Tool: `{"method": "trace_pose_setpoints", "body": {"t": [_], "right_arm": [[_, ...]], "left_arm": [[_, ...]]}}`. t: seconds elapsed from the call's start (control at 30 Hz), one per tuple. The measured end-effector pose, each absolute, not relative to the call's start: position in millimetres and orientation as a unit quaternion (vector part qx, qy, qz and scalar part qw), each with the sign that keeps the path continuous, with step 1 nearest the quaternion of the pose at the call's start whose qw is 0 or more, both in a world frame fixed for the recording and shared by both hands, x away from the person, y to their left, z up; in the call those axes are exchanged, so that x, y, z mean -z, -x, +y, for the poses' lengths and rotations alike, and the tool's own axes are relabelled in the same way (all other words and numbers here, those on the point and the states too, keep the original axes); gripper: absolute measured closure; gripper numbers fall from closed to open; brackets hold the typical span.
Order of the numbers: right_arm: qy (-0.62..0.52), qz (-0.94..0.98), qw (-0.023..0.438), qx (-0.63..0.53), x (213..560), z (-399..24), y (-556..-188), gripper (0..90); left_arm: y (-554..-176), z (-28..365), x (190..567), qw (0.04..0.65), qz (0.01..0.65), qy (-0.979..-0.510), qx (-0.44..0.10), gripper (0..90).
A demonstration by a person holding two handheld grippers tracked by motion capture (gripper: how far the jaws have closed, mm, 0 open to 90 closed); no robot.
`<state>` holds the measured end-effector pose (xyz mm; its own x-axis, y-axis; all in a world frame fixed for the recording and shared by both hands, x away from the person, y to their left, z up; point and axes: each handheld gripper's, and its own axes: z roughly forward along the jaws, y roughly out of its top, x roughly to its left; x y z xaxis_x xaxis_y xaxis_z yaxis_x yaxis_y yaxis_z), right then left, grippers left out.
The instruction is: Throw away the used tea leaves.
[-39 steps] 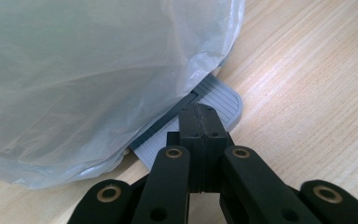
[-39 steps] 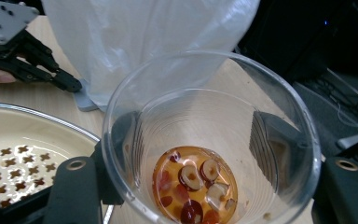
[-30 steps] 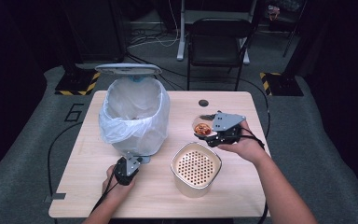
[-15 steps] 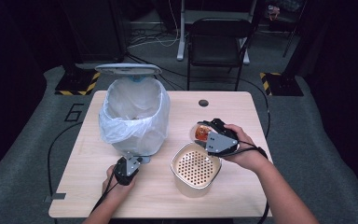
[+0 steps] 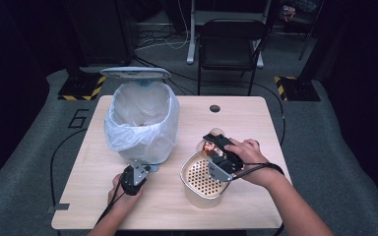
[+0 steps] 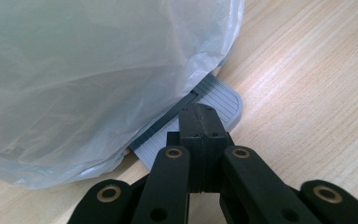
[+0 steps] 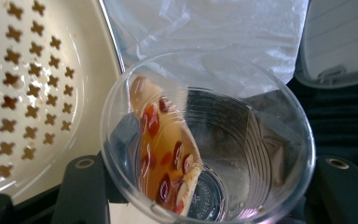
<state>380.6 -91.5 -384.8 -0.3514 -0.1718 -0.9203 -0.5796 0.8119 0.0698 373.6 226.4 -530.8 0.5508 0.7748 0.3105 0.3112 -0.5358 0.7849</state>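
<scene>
Holding the thin cup (image 7: 207,140) tipped over the strainer (image 5: 204,184), I judged it light, crushable and slick, so my right gripper (image 5: 220,156) clasped its wall gently while my left gripper (image 5: 134,176), jaws shut, pressed the bin pedal (image 6: 214,100).

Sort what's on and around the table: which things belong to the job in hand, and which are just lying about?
In the job:
- clear cup with food scraps, held tilted by the right hand-held gripper
- perforated strainer
- lined bin, lid up
- bin pedal, under the shut left hand-held gripper

Lying about:
- chair behind the table
- floor cables
</scene>
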Motion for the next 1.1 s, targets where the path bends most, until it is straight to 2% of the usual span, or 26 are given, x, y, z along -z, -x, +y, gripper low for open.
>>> {"method": "trace_pose_setpoints", "body": {"t": [0.27, 0.37, 0.4, 0.5, 0.6, 0.63, 1.1], "right_arm": [[0.312, 0.751, 0.571, -0.115, 398.0, -84.8, -370.7, 38.7], [0.354, 0.708, 0.607, -0.072, 405.0, -83.0, -365.5, 38.7], [0.369, 0.704, 0.604, -0.060, 406.6, -82.1, -364.8, 38.7], [0.393, 0.668, 0.631, -0.041, 411.7, -82.5, -360.4, 38.9], [0.409, 0.659, 0.631, -0.024, 415.6, -82.9, -358.0, 39.0], [0.404, 0.645, 0.649, -0.024, 418.2, -84.2, -357.0, 38.9], [0.422, 0.641, 0.641, -0.018, 418.7, -86.2, -356.6, 38.0]], "left_arm": [[-373.3, 226.0, 531.1, 0.348, 0.338, -0.808, -0.333, 90.0], [-373.4, 225.7, 531.3, 0.351, 0.339, -0.806, -0.334, 90.0], [-373.5, 226.2, 530.9, 0.348, 0.336, -0.809, -0.334, 90.0], [-373.5, 226.8, 530.2, 0.344, 0.334, -0.812, -0.332, 90.0], [-373.6, 226.7, 530.5, 0.344, 0.334, -0.811, -0.334, 90.0], [-373.6, 226.4, 530.8, 0.346, 0.336, -0.809, -0.335, 90.0], [-373.5, 226.7, 530.3, 0.344, 0.334, -0.812, -0.332, 90.0]]}}
